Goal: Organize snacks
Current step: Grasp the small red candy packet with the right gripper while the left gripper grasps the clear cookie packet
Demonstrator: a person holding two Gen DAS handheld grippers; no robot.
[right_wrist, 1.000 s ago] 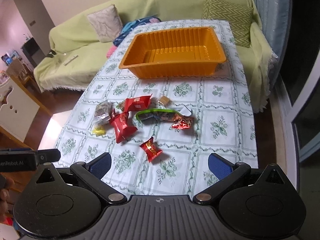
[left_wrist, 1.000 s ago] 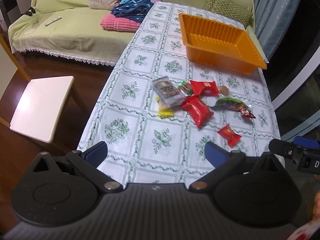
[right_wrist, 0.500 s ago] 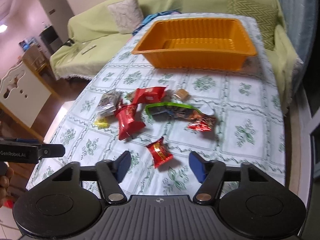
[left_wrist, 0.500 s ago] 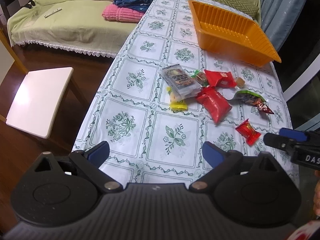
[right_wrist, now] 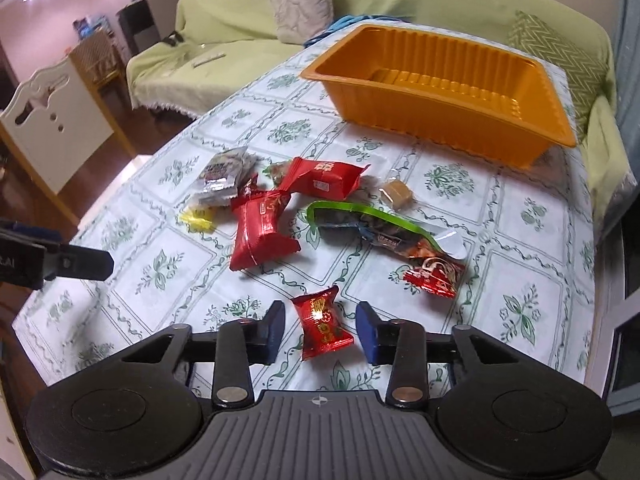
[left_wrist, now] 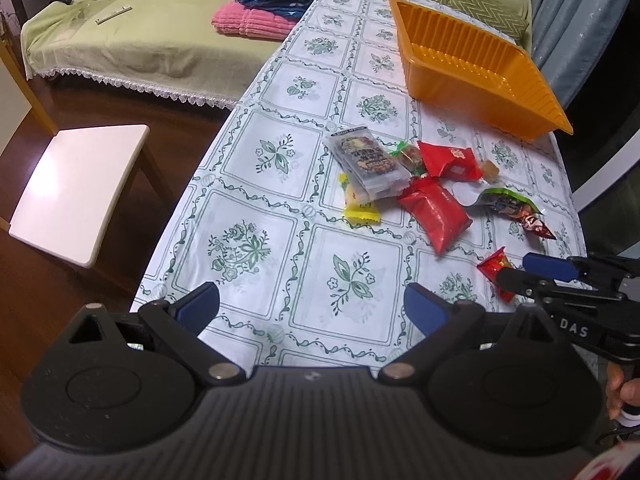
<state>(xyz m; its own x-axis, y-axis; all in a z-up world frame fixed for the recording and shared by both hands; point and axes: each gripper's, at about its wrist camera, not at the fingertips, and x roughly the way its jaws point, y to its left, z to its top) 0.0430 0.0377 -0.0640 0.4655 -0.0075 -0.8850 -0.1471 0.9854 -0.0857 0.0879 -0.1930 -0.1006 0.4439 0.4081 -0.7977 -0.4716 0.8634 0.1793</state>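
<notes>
A pile of snack packets lies mid-table: a clear dark-printed pack (left_wrist: pixel 366 162), two red packs (left_wrist: pixel 434 212) (right_wrist: pixel 328 174), a yellow candy (left_wrist: pixel 360 212), a green-edged packet (right_wrist: pixel 368 226) and a caramel cube (right_wrist: pixel 395 195). A small red candy (right_wrist: pixel 322 328) lies apart, nearest me. My right gripper (right_wrist: pixel 322 330) is low over it, jaws partly closed on either side, not touching; it also shows in the left wrist view (left_wrist: pixel 532 274). My left gripper (left_wrist: pixel 312 304) is wide open and empty above the table's near edge. The empty orange tray (right_wrist: pixel 436 80) stands beyond.
A green-covered sofa (left_wrist: pixel 140 40) with cushions and folded blankets (left_wrist: pixel 280 0) runs behind and left of the table. A white stool (left_wrist: pixel 76 188) stands on the floor at left. A curtain and dark window are on the right.
My right gripper has moved forward and down to straddle the small red candy, and its jaws have narrowed. My left gripper has shifted slightly forward, still open.
</notes>
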